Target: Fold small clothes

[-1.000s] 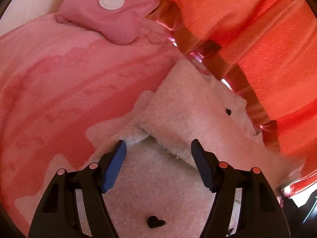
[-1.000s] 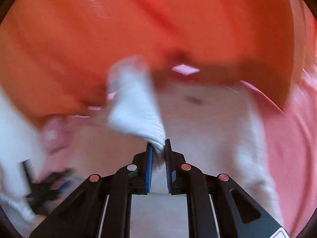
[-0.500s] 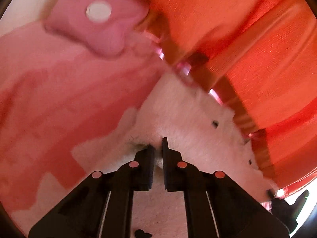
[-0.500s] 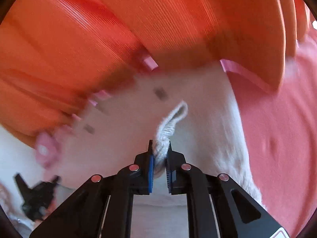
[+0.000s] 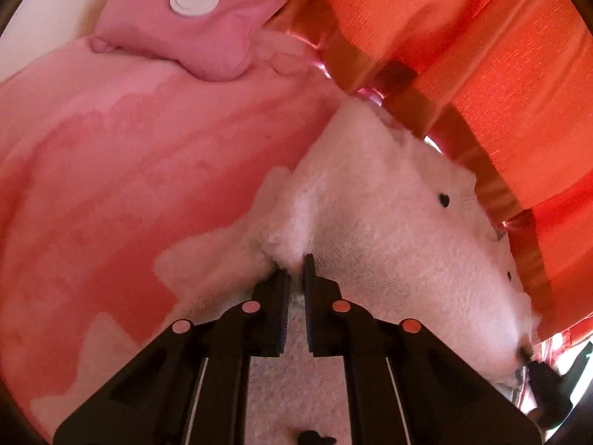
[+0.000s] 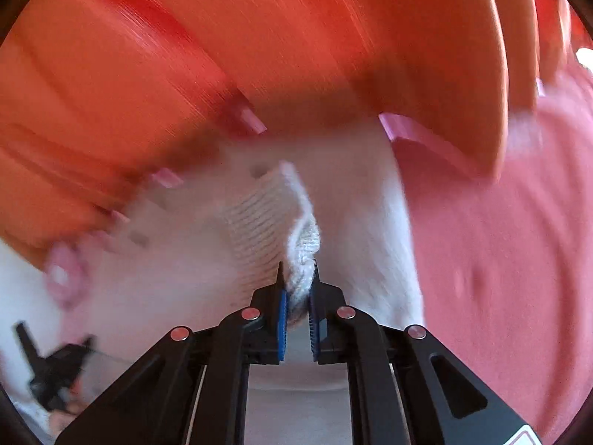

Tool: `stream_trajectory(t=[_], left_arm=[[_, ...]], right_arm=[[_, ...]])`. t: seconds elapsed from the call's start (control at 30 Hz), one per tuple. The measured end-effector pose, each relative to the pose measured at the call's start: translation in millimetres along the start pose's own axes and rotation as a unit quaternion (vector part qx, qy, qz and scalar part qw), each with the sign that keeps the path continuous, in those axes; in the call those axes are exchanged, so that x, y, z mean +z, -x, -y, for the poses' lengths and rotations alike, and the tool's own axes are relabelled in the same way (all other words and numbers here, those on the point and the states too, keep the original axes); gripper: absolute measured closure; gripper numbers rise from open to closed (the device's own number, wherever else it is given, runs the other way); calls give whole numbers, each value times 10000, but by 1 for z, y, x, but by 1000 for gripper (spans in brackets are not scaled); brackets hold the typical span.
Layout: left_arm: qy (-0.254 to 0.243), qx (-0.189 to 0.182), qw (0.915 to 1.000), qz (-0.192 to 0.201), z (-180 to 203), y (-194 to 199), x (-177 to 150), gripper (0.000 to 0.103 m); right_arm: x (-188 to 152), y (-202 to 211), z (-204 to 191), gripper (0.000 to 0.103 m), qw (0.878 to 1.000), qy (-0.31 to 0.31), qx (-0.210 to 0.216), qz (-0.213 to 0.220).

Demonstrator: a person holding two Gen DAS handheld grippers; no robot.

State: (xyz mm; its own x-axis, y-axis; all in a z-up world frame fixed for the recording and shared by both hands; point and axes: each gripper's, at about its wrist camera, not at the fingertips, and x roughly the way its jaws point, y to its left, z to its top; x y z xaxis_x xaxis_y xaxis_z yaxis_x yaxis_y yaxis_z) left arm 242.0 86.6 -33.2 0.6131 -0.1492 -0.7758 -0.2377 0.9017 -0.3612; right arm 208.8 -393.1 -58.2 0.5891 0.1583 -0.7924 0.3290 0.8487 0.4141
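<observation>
A small fluffy white garment with little black hearts lies on a pink blanket. My left gripper is shut on a bunched fold of it near its left edge. In the right wrist view the same garment is blurred, and my right gripper is shut on its ribbed white cuff, which stands up from the jaws. The left gripper shows small at the lower left of the right wrist view.
An orange curtain hangs close behind the garment, also in the right wrist view. A pink cushion with a white round disc lies at the far left on the blanket. The blanket stretches to the right.
My left gripper was open over the garment, then closed on a fold of it and stays shut. My right gripper kept its hold on the cuff while swinging lower over the garment.
</observation>
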Motion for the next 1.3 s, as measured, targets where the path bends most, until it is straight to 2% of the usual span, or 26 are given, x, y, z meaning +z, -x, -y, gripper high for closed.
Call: stream_trajectory(t=[0.07,0.17,0.2,0.23,0.27,0.3,0.37,0.43,0.5,0.57,0.63,0.7,0.73,0.83,0.9,0.93,0.97,1.0,1.03,1.07,1.13,1.2,1.3], left_arm=[[-163,37,9998,55,6,8,2,95],[-193,-153,9997,-17,1,38,-1,89],[-251,-200,9994,-106,-3,55,-4,81],[-328,-230,9990,-174,-8,69,-9,58],[-399,-244,9987,-210,-17,85,-16,39],[-491,-162,9984,-235,-28,104,-28,35],[-825,83,9954,-485,-48,126,-50,32],[-954,258,9912,-879,-74,139,-76,32],[-899,252,9878,-1250,-91,145,-99,32],[-692,96,9853,-1562,-101,146,-117,32],[-654,8,9836,-1683,-99,146,-124,31],[-740,47,9837,-1640,-92,149,-126,28],[-704,-57,9827,-1712,-91,147,-128,22],[-785,-33,9798,-1838,-84,141,-130,22],[-802,-177,9787,-1883,-79,138,-131,23],[-811,-294,9776,-1922,-77,139,-132,34],[-834,-359,9764,-1961,-75,139,-134,52],[-873,-376,9751,-2003,-72,140,-136,63],[-870,-465,9739,-2046,-70,142,-137,86],[-809,-558,9742,-2030,-70,148,-137,94],[-783,-661,9774,-1848,-70,163,-136,96],[-969,-747,9805,-1540,-67,195,-136,96],[-1208,-886,9796,-1338,-66,235,-142,97]], right_arm=[[7,15,-7,93,10000,5,-4,-45],[2,69,-10,88,9997,-61,48,214],[-8,90,-6,80,9998,-70,-1,188],[-19,104,-2,65,9999,-66,-21,144],[-36,125,6,57,10000,-46,-62,53],[-54,140,14,46,9999,2,-89,-67],[-91,165,33,45,9984,213,-220,-483],[-129,180,54,45,9942,206,-428,-962],[-152,183,68,45,9904,69,-397,-1319],[-172,185,80,45,9851,-209,-212,-1696],[-183,182,83,45,9786,-376,-112,-2018],[-186,181,78,45,9779,-371,13,-2058],[-186,181,75,44,9773,-341,27,-2093],[-192,170,61,44,9730,-272,94,-2288],[-192,166,51,46,9745,-200,-6,-2235],[-192,167,49,62,9763,-192,-12,-2155],[-189,169,44,74,9796,-163,-13,-2003],[-188,171,40,90,9819,-138,-33,-1891],[-186,175,38,92,9839,-164,-5,-1782],[-184,186,37,92,9874,-236,147,-1555],[-183,210,33,94,9927,-151,166,-1188],[-185,237,33,95,9956,-25,157,-919],[-198,278,44,96,9978,213,-33,-633]])
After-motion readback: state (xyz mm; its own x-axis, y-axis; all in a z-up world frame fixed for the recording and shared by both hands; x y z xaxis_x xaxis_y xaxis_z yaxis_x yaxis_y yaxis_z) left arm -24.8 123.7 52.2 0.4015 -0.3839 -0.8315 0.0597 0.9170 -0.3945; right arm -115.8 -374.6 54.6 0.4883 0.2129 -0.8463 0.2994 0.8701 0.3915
